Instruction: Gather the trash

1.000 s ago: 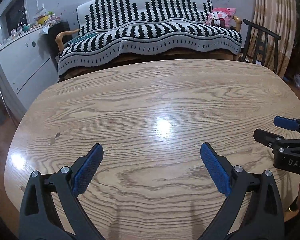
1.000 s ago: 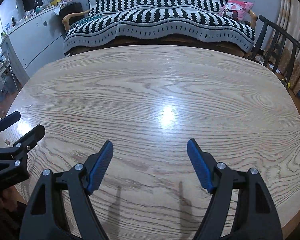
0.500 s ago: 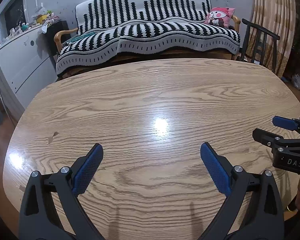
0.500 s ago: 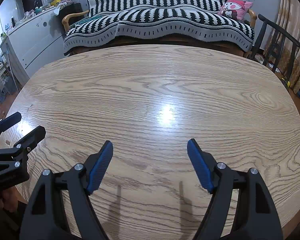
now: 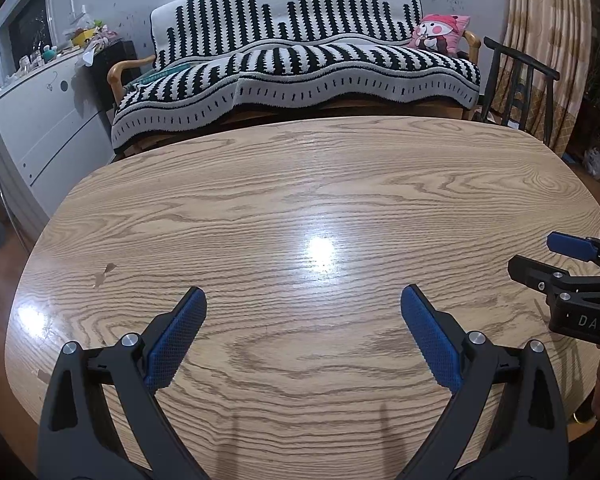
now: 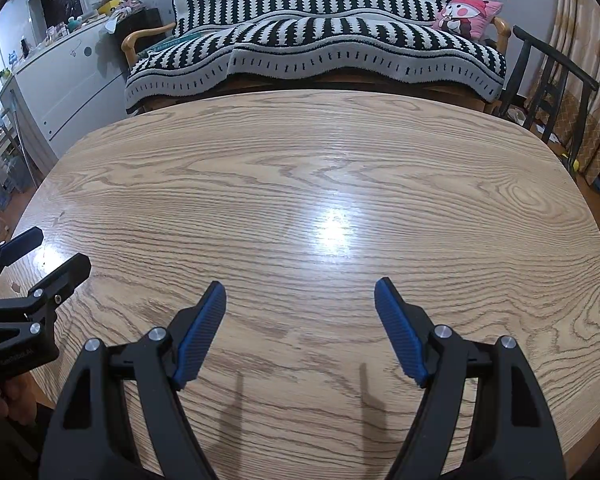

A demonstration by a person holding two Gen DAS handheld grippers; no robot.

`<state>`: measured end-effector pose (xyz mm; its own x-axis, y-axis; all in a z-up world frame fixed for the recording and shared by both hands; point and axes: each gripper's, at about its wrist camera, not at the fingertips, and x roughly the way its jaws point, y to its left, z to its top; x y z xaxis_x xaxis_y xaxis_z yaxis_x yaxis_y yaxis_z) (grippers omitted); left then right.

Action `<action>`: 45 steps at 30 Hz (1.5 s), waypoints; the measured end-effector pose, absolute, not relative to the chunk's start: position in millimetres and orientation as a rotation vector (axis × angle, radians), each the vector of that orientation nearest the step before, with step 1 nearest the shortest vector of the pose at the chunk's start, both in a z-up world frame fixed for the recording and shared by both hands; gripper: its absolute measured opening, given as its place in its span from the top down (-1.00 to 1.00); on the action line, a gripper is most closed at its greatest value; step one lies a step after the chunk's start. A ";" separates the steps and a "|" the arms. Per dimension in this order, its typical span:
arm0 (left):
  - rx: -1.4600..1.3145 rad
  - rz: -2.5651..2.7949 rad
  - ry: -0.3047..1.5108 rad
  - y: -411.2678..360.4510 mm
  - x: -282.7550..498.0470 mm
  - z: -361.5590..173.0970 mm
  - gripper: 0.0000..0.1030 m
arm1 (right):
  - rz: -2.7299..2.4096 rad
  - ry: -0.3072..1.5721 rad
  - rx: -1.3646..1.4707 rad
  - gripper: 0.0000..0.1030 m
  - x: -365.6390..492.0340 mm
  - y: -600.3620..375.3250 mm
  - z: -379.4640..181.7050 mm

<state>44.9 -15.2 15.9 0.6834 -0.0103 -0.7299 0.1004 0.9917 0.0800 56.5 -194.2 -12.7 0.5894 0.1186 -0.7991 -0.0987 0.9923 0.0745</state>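
**Here, two spread claws over a wooden table**

Both claws hang above the near part of an oval wooden table, side by side and tilted down toward it. The left claw has its blue pads spread wide with only bare wood between them. The right claw is spread the same way and pinches nothing. Each shows at the edge of the other's view, just apart.

No trash can be made out on the table. A small dark mark sits on the wood toward its left edge; it may be a chip in the surface or a scrap, the view is too coarse to tell. A lamp's glare shines near the middle.

Beyond the far edge stands a sofa under a black-and-white striped throw, with a pink cushion at its right end. A dark chair stands right of it, a white cabinet to the left.
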 end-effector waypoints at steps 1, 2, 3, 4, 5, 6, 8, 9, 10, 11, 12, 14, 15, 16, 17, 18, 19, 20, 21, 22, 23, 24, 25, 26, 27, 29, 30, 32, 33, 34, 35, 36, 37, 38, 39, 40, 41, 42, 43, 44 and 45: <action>0.117 -0.062 0.816 -15.1 44.7 15.4 -0.84 | 0.126 0.931 0.023 -0.44 56.6 -194.0 -12.7; 0.118 -0.063 0.815 -15.5 44.6 15.5 -0.84 | 0.126 0.931 0.023 -0.44 56.5 -194.4 -12.7; 0.117 -0.062 0.816 -15.3 44.2 15.3 -0.84 | 0.126 0.931 0.023 -0.44 56.4 -194.7 -12.6; 0.117 -0.063 0.816 -15.4 44.2 15.1 -0.84 | 0.125 0.930 0.023 -0.44 56.2 -195.0 -12.2; 0.117 -0.062 0.817 -15.5 44.2 14.9 -0.84 | 0.125 0.930 0.025 -0.44 55.8 -195.7 -11.9; 0.117 -0.061 0.818 -15.7 43.9 14.9 -0.84 | 0.124 0.930 0.025 -0.44 55.9 -195.6 -11.9; 0.117 -0.062 0.819 -16.1 44.4 15.0 -0.84 | 0.123 0.930 0.026 -0.44 55.7 -197.3 -11.2; 0.118 -0.061 0.818 -16.2 44.6 15.1 -0.84 | 0.123 0.929 0.027 -0.44 55.3 -197.8 -10.9; 0.118 -0.062 0.818 -15.8 45.3 15.0 -0.84 | 0.123 0.929 0.028 -0.44 55.6 -197.9 -11.0; 0.116 -0.062 0.818 -15.9 45.3 15.0 -0.84 | 0.122 0.930 0.028 -0.44 55.7 -197.8 -10.9; 0.116 -0.062 0.818 -16.0 45.7 15.0 -0.84 | 0.122 0.930 0.027 -0.44 55.5 -198.1 -10.9; 0.116 -0.062 0.818 -15.6 46.3 15.0 -0.84 | 0.122 0.930 0.027 -0.44 55.2 -198.4 -10.6; 0.117 -0.063 0.818 -15.7 46.2 15.0 -0.84 | 0.123 0.930 0.026 -0.44 55.5 -198.3 -10.6; 0.118 -0.063 0.817 -16.0 46.2 14.9 -0.84 | 0.122 0.930 0.027 -0.44 55.9 -197.4 -10.7; 0.119 -0.063 0.817 -16.1 46.4 14.7 -0.84 | 0.121 0.929 0.027 -0.44 55.8 -197.8 -10.6; 0.118 -0.064 0.818 -15.4 46.7 14.7 -0.84 | 0.122 0.930 0.028 -0.44 55.9 -197.8 -10.8; 0.117 -0.065 0.819 -15.2 47.3 14.9 -0.84 | 0.121 0.930 0.029 -0.44 55.8 -198.4 -10.7; 0.117 -0.066 0.819 -14.9 47.6 15.1 -0.84 | 0.121 0.929 0.028 -0.44 55.7 -198.2 -10.8; 0.117 -0.065 0.818 -15.0 47.6 15.2 -0.84 | 0.120 0.929 0.028 -0.44 55.8 -198.1 -10.8; 0.117 -0.064 0.817 -14.9 47.5 15.1 -0.84 | 0.120 0.930 0.029 -0.44 55.8 -198.1 -10.8; 0.116 -0.064 0.817 -14.8 47.3 14.9 -0.84 | 0.119 0.929 0.028 -0.44 55.7 -198.2 -10.7; 0.115 -0.064 0.818 -14.7 47.5 14.8 -0.84 | 0.119 0.929 0.027 -0.44 55.8 -198.2 -10.7; 0.115 -0.064 0.817 -14.7 47.5 14.6 -0.84 | 0.119 0.929 0.028 -0.44 55.9 -198.3 -10.8; 0.117 -0.064 0.816 -14.9 47.6 14.5 -0.84 | 0.119 0.929 0.028 -0.44 56.0 -198.0 -10.9; 0.118 -0.065 0.818 -14.8 47.4 14.7 -0.84 | 0.119 0.929 0.027 -0.44 56.0 -197.6 -10.8; 0.119 -0.064 0.817 -15.0 46.9 14.7 -0.84 | 0.118 0.928 0.027 -0.44 56.1 -197.5 -10.7; 0.121 -0.063 0.817 -14.8 47.4 14.8 -0.84 | 0.118 0.928 0.027 -0.44 56.2 -197.1 -10.5; 0.122 -0.051 0.817 -14.3 48.3 14.8 -0.84 | 0.118 0.928 0.027 -0.44 55.9 -197.6 -10.6; 0.120 -0.050 0.818 -13.5 48.9 14.8 -0.84 | 0.119 0.928 0.027 -0.44 55.8 -197.8 -10.6; 0.116 -0.051 0.820 -12.8 49.3 14.8 -0.84 | 0.119 0.928 0.026 -0.44 55.8 -198.0 -10.5; 0.112 -0.050 0.821 -11.8 49.7 14.7 -0.84 | 0.120 0.927 0.026 -0.44 55.7 -198.2 -10.4; 0.113 -0.048 0.820 -11.8 49.5 14.9 -0.84 | 0.120 0.927 0.025 -0.44 55.7 -198.2 -10.4; 0.115 -0.047 0.820 -11.6 49.8 14.8 -0.84 | 0.120 0.926 0.026 -0.44 55.9 -198.4 -10.1; 0.115 -0.046 0.821 -11.6 50.1 14.7 -0.84 | 0.120 0.925 0.026 -0.44 56.2 -198.3 -10.0; 0.115 -0.046 0.821 -11.7 50.2 14.5 -0.84 | 0.120 0.925 0.026 -0.44 56.2 -198.2 -10.0; 0.114 -0.049 0.822 -11.8 50.5 14.4 -0.84 | 0.120 0.925 0.025 -0.44 56.2 -198.5 -10.0; 0.115 -0.052 0.823 -12.4 50.6 14.4 -0.84 | 0.119 0.925 0.026 -0.44 56.2 -198.0 -10.0; 0.116 -0.054 0.822 -12.6 50.8 14.4 -0.84 | 0.119 0.926 0.027 -0.44 56.3 -197.9 -10.0; 0.118 -0.056 0.821 -13.0 50.3 14.3 -0.84 | 0.120 0.926 0.027 -0.44 56.3 -198.3 -10.1; 0.119 -0.058 0.820 -13.2 50.3 14.4 -0.84 | 0.119 0.925 0.026 -0.44 56.2 -197.9 -10.1; 0.121 -0.059 0.819 -13.7 49.9 14.4 -0.84 | 0.118 0.925 0.026 -0.44 56.3 -197.7 -10.1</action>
<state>49.9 -13.7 14.4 0.6819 -0.0057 -0.7314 0.0995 0.9914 0.0850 56.3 -197.7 -10.1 0.5958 0.1134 -0.7951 -0.0906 0.9932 0.0737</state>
